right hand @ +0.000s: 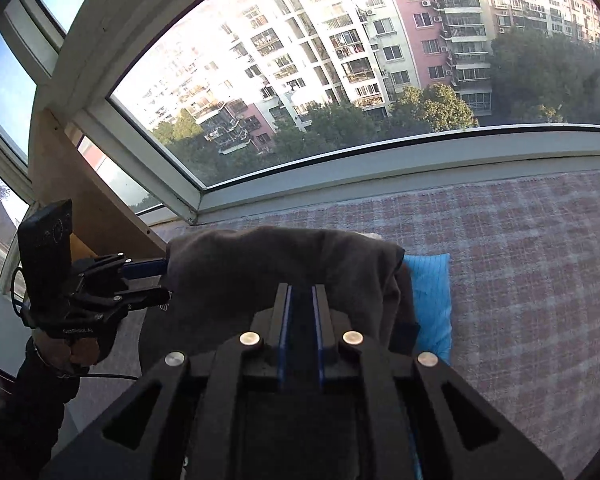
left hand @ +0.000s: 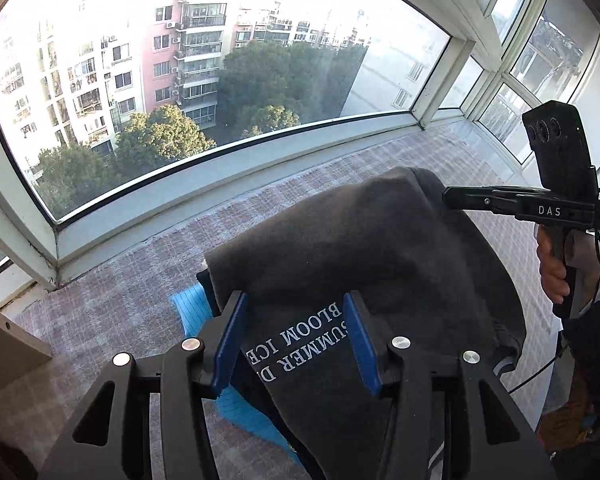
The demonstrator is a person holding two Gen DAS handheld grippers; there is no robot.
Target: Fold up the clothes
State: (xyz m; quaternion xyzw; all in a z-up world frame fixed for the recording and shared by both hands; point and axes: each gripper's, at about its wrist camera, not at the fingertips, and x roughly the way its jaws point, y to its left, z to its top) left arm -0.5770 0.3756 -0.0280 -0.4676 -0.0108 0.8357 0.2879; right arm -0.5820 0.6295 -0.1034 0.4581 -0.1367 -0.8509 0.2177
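A dark grey garment [left hand: 340, 240] with white lettering is lifted off a pink checked blanket [left hand: 120, 300]. In the left wrist view my left gripper [left hand: 294, 304] has its blue pads [left hand: 228, 340] standing apart on either side of the printed cloth, which lies flat between them without being pinched. My right gripper [left hand: 448, 196] comes in from the right, shut on the garment's far upper edge. In the right wrist view the right gripper [right hand: 302, 290] has its fingers nearly together with dark cloth in the gap. There the garment [right hand: 260, 264] forms a raised ridge, and the left gripper [right hand: 160, 282] straddles its left end.
A light blue folded cloth [left hand: 188, 304] [right hand: 432, 300] lies under the garment. The blanket [right hand: 520, 260] covers a bay-window ledge bounded by the white window frame [left hand: 220, 168]. A wooden board [right hand: 80, 200] stands at the left end. A person's hand [left hand: 556, 264] holds the right gripper's handle.
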